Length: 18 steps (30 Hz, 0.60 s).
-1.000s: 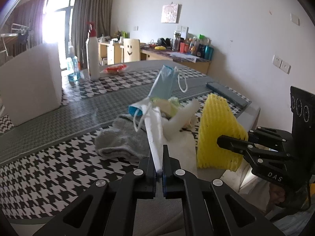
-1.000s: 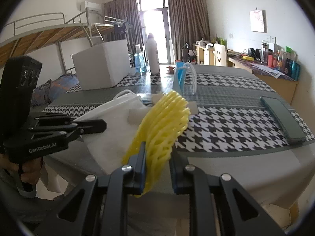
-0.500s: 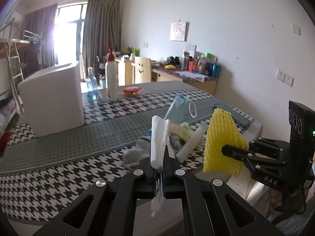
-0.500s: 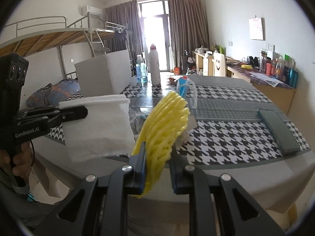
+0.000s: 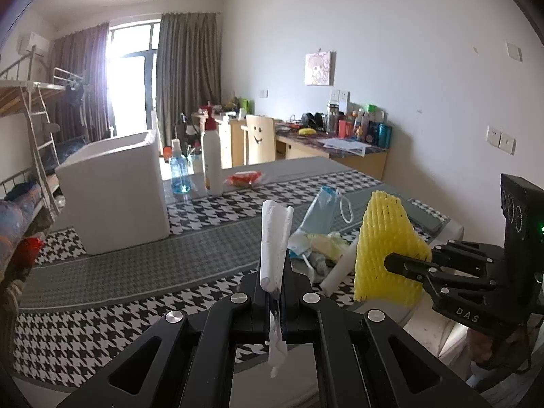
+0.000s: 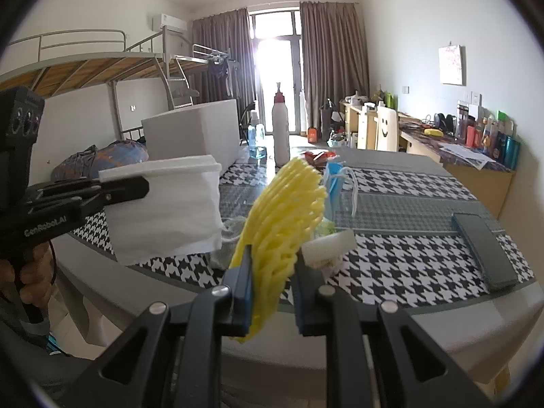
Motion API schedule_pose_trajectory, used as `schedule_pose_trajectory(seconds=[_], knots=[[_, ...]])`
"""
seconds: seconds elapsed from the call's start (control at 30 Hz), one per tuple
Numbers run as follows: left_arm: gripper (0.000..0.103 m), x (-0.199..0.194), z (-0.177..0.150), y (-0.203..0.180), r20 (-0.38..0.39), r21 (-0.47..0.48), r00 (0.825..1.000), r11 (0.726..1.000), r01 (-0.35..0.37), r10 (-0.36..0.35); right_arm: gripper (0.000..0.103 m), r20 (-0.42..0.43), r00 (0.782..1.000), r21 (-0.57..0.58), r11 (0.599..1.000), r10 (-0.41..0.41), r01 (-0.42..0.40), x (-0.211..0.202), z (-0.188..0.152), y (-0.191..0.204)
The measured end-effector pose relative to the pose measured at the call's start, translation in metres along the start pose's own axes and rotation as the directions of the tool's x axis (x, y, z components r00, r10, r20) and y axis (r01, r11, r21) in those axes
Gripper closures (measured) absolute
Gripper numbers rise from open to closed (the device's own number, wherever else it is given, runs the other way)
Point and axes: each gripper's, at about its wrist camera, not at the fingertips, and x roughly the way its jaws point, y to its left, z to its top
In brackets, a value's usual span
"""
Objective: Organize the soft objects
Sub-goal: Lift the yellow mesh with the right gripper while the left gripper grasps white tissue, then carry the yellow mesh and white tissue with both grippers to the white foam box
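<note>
Gripping white foam sheet (image 5: 273,244) in left claw (image 5: 276,292), right claw (image 6: 272,292) clamping yellow foam net (image 6: 282,217)

The white foam sheet (image 6: 163,210) is folded flat and stands upright, pinched at its lower edge between the left tongs (image 5: 276,292). The yellow foam net (image 6: 282,227) is also upright, clamped low in the right tongs (image 6: 272,292). Beyond both tongs, on the table, lie a blue face mask (image 5: 319,214), a white foam roll (image 5: 340,265) and other soft pieces in one pile.
</note>
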Motion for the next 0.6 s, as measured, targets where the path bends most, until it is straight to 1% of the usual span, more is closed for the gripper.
schedule_pose_trajectory(seconds=[0.17,0.37,0.6], knots=[[0.099,0.001,0.004,0.005,0.0,-0.007,0.999,0.999,-0.032,0.032,0.08,0.018,1.0,-0.004,1.0,0.013,-0.013,0.002,0.007,0.002],[0.099,0.004,0.009,0.014,-0.001,-0.026,0.998,0.998,-0.061,0.061,0.08,0.019,1.0,-0.018,1.0,0.016,-0.016,0.007,0.014,0.007],[0.099,0.008,0.016,0.024,0.01,-0.047,0.997,0.996,-0.08,0.081,0.08,0.036,0.999,-0.025,0.999,0.037,-0.036,0.011,0.026,0.011]])
